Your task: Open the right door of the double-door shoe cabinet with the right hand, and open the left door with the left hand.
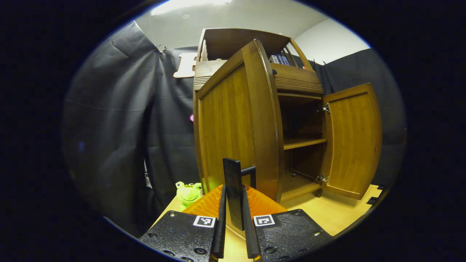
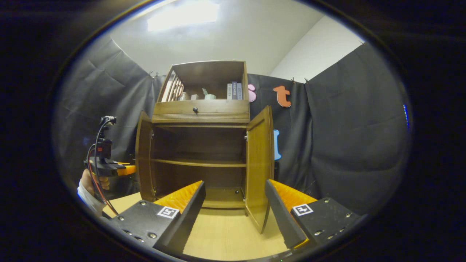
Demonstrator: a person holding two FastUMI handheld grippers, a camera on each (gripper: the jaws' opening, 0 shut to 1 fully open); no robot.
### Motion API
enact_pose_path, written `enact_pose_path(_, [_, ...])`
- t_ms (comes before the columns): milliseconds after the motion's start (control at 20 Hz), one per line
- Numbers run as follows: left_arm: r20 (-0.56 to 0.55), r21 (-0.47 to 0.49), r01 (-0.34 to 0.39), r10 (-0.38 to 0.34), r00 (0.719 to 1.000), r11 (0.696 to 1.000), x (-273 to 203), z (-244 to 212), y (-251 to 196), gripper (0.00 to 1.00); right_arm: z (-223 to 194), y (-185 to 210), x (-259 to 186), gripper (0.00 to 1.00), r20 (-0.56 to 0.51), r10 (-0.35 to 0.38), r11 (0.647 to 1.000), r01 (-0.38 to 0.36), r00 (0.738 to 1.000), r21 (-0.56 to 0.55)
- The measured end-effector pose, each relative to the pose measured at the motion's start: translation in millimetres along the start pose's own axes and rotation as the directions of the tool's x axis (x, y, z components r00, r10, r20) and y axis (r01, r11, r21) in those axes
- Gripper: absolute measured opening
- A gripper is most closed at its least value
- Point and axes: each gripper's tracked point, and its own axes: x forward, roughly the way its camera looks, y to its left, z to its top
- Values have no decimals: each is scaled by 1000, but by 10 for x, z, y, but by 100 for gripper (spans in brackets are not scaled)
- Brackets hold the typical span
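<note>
My left claw [image 1: 235, 203] is clamped on the dark handle [image 1: 233, 189] of the brown wooden cabinet's left door [image 1: 233, 123], swung open. My right claw [image 2: 235, 203] gapes empty before the open right door [image 2: 259, 163].

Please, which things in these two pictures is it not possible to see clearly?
- Left door handle, left gripper view: cannot tell whether the left claw clamps it; the fingers cover the spot.
- Left claw, right gripper view: tips hidden behind the left door.
- Small items on the top shelf, right gripper view: too small to name.
- Frog toy, left gripper view: lower part hidden by the claw.
</note>
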Motion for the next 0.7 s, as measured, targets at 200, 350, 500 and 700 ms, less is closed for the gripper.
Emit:
enact_pose_path(200, [-36, -6, -106, 106, 994, 994, 36, -76, 464, 22, -70, 138, 35, 97, -8, 21, 1000, -20, 1000, 6])
enact_pose_path(350, [-31, -44, -71, 69, 997, 997, -36, -63, 576, 14, -158, 226, 113, 92, -30, 35, 999, -35, 999, -3])
enact_pose_path(500, [-26, -50, -55, 54, 998, 997, -48, -74, 767, 19, -224, 331, 146, 93, -45, 50, 999, -50, 998, -6])
enact_pose_path(700, [1, -36, -40, 40, 999, 999, -75, -57, 1021, 66, -172, 449, 188, 100, -32, 62, 998, -62, 998, -9])
